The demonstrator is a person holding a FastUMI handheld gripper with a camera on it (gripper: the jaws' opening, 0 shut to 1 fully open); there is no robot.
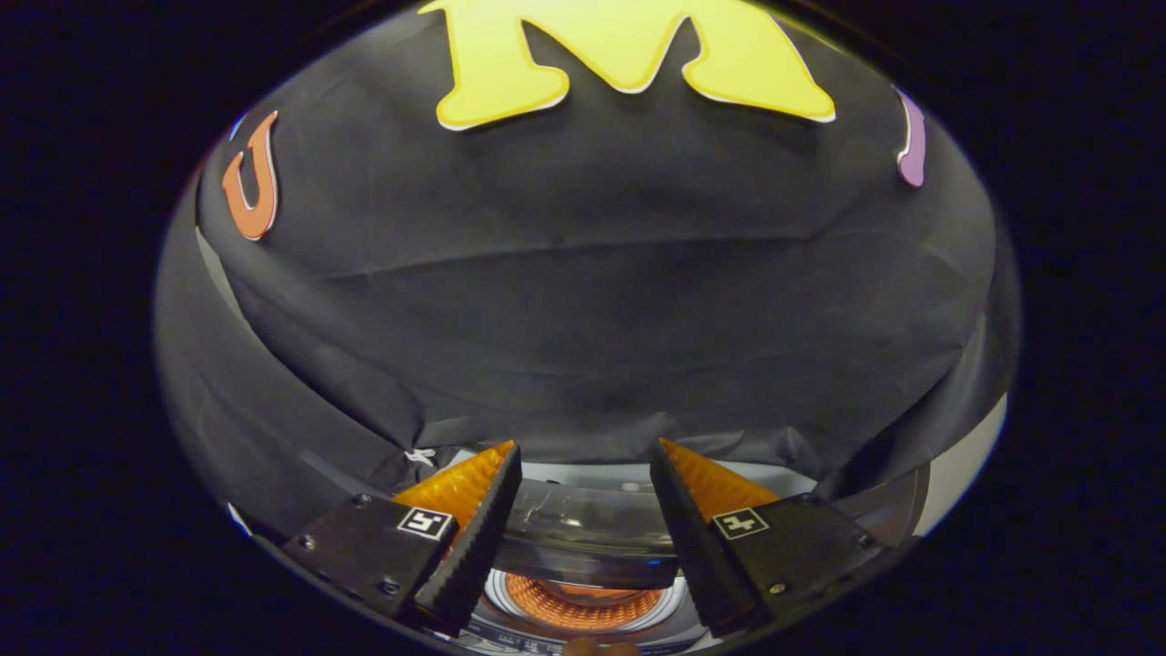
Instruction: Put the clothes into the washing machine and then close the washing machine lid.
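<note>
My gripper [585,446] is open and held level, its orange fingers with black ribbed pads [474,538] spread wide with nothing between them. Below and between the fingers is the top of the washing machine [824,510]. Its dark glossy lid [583,542] curves across the gap between the fingers. Under the lid's near edge a round white-rimmed opening [496,597] shows something orange and ribbed [583,606] inside. I cannot tell whether that is cloth or the drum itself. The fingers hover above the machine and touch nothing.
The booth's black cloth wall [583,301] hangs close behind the machine and drapes down to its back edge. A pale strip of surface [966,465] shows beyond the right finger.
</note>
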